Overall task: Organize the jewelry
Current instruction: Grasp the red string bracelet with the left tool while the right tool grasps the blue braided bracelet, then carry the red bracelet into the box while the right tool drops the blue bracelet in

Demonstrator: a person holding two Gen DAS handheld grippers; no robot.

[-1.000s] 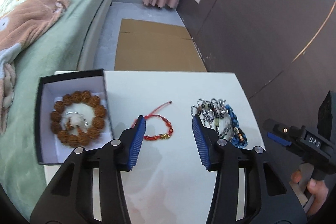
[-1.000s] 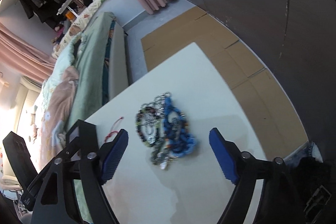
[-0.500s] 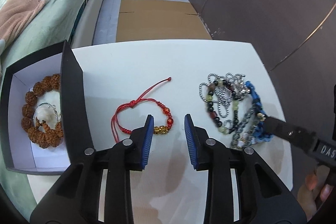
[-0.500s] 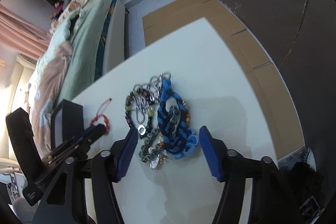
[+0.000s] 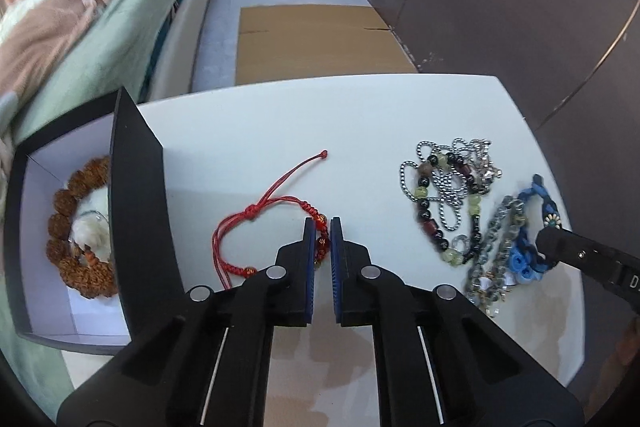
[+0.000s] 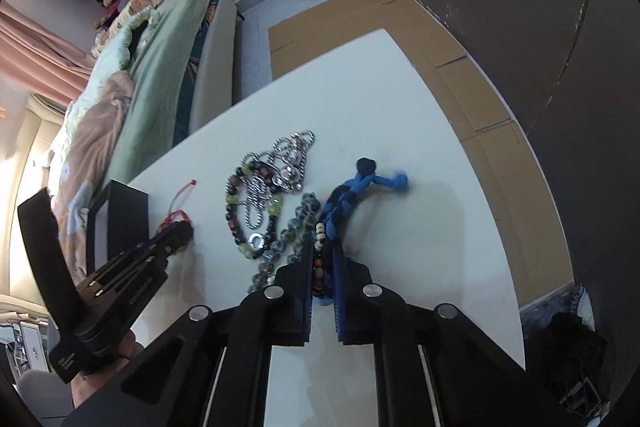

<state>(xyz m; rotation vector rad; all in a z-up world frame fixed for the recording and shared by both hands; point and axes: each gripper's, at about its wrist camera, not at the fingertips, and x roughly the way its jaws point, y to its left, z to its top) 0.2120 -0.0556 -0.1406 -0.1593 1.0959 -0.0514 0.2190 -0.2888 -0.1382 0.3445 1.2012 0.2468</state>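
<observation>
My left gripper is shut on the beaded part of a red cord bracelet that lies on the white table. My right gripper is shut on a blue braided bracelet at the right edge of a tangled jewelry pile of chains and beaded strands. The pile also shows in the left wrist view, where my right gripper reaches in from the right. A black box with a white inside stands at the left and holds a brown bead bracelet.
A bed with green and pink bedding runs along the table's left side. Flat cardboard lies on the floor beyond the table. A dark wall stands to the right. The table's right edge is close to the pile.
Both grippers moved down to the table and closed. The left one closed on the red bracelet's beads, the right one on the blue braided bracelet, which has shifted.
</observation>
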